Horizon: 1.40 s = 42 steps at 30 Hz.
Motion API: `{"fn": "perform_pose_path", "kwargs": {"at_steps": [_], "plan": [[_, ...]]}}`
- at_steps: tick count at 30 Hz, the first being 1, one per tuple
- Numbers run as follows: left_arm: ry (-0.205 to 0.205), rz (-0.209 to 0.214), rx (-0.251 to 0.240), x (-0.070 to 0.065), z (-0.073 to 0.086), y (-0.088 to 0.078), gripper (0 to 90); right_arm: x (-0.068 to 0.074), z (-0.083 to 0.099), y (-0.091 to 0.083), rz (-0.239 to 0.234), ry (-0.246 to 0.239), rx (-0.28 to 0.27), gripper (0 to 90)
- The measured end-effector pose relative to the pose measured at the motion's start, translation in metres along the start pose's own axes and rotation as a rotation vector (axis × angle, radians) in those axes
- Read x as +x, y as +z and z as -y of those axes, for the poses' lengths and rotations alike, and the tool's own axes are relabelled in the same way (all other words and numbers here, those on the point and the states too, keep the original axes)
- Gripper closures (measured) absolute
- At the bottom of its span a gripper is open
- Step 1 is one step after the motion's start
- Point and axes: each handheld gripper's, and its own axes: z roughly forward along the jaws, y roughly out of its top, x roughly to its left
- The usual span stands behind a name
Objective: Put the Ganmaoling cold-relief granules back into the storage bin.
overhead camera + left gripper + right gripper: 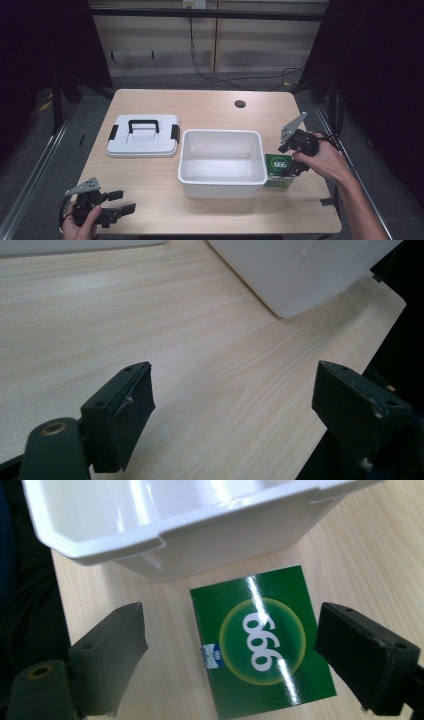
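A green box with "666" in a yellow-ringed circle lies on the table against the right wall of a white plastic bin. My right gripper hovers just above the box, open. In the right gripper view the green box sits between and below the spread jaws, with the bin's rim beyond it. Near the front left corner of the table my left gripper is open over bare wood. Nothing lies between the jaws of the left gripper, and a corner of the bin stands ahead of them.
A white lid with a black handle and black side clasps lies flat, left of the bin. A round cable hole is at the back of the wooden table. The table's front edge runs close to my left gripper.
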Motion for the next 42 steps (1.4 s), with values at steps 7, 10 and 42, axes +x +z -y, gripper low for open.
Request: {"fn": "perform_pose_path", "kwargs": {"at_steps": [7, 10, 42], "plan": [[-0.002, 0.003, 0.000, 0.000, 0.000, 0.000, 16.9, -0.006, -0.001, 0.009, 0.007, -0.016, 0.056, 9.3], [-0.001, 0.003, 0.001, 0.000, 0.000, 0.000, 16.8, -0.007, -0.002, 0.012, 0.019, -0.035, 0.064, 8.6], [-0.001, 0.010, 0.002, 0.000, 0.000, 0.000, 16.8, -0.018, -0.004, 0.043, 0.009, -0.134, 0.243, 9.0]]}}
